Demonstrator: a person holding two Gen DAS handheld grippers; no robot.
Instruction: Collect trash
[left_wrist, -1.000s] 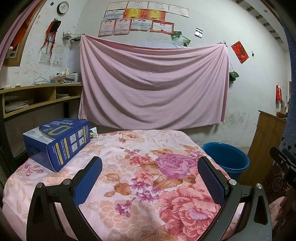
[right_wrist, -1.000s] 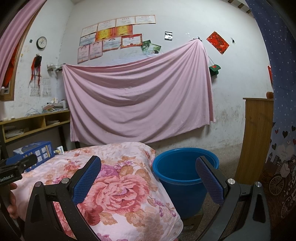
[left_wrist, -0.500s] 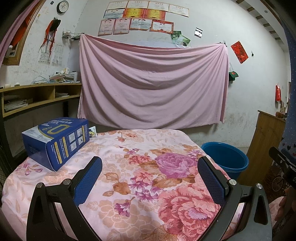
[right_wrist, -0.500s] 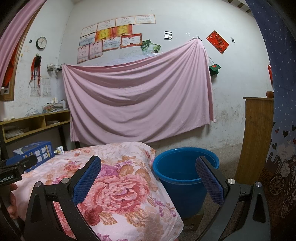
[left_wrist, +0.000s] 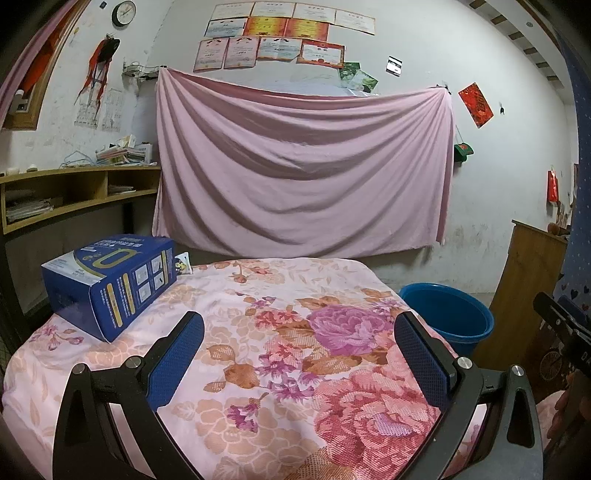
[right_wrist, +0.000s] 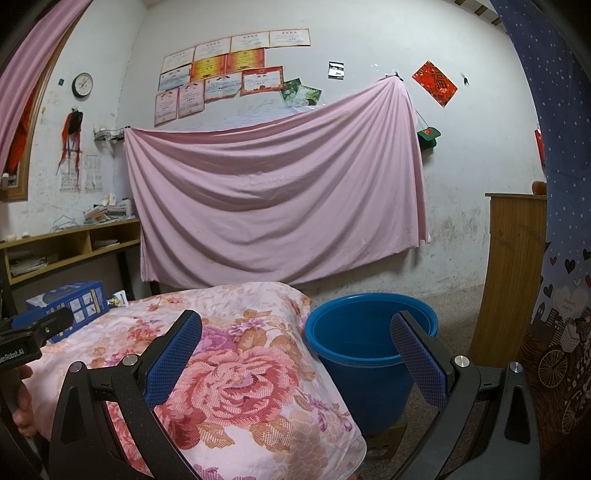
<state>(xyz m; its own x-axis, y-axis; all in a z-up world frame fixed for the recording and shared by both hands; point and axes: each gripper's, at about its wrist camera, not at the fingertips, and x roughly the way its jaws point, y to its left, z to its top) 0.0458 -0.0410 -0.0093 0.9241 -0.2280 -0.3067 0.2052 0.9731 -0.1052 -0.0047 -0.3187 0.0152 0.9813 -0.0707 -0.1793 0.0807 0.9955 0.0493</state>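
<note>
A blue cardboard box (left_wrist: 110, 282) lies at the far left of a table covered with a floral cloth (left_wrist: 280, 332); it also shows in the right wrist view (right_wrist: 70, 308). A small white packet (left_wrist: 182, 263) sits just behind the box. A blue plastic bucket (right_wrist: 369, 350) stands on the floor right of the table, also in the left wrist view (left_wrist: 448, 317). My left gripper (left_wrist: 299, 360) is open and empty above the cloth, right of the box. My right gripper (right_wrist: 295, 360) is open and empty over the table's right edge and the bucket.
A pink sheet (left_wrist: 303, 173) hangs on the back wall. Wooden shelves (left_wrist: 74, 195) with papers stand at the left. A wooden cabinet (right_wrist: 513, 273) stands at the right beside a dark patterned curtain (right_wrist: 565, 280).
The left wrist view has drifted slightly; the box sits a touch further left in it. The right gripper has hardly moved. Both grippers stay open.
</note>
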